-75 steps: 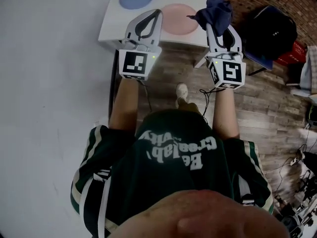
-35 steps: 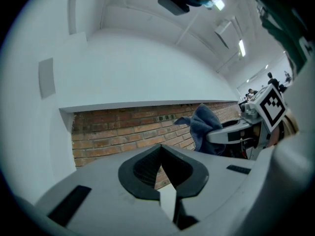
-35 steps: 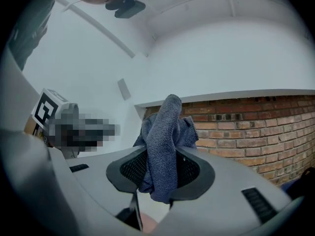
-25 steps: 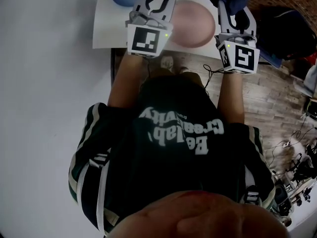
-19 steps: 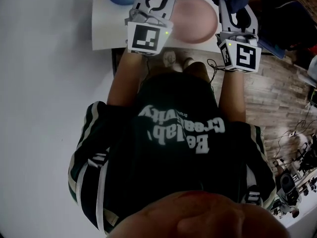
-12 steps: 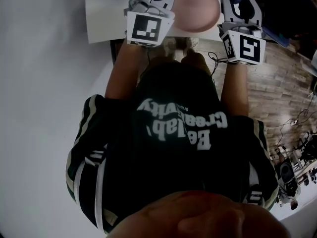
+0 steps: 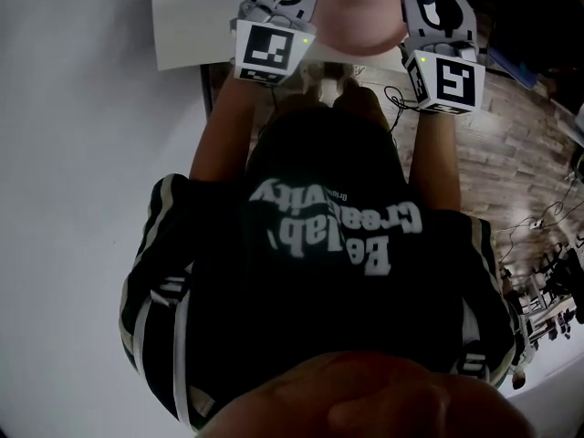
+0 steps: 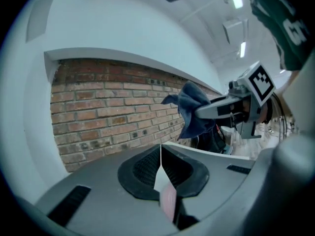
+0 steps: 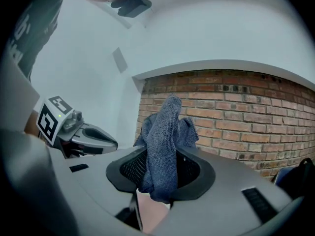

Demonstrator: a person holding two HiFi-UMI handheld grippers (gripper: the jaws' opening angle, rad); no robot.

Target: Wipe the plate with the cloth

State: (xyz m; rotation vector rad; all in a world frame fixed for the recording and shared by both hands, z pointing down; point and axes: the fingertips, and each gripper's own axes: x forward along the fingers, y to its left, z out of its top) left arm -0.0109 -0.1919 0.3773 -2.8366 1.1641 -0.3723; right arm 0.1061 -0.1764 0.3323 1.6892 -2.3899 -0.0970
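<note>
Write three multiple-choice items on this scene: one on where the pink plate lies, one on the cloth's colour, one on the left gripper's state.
1. In the head view, the pink plate lies:
A) between the two grippers
B) left of both grippers
C) on the floor

2. The cloth is:
A) red
B) blue-grey
C) yellow

3. The left gripper is:
A) wide open
B) shut on the cloth
C) shut and empty

Answers:
1 A: the plate shows between the left gripper and the right gripper.
2 B: both gripper views show that colour.
3 C: its jaws meet with nothing between them. The right gripper holds the cloth.
</note>
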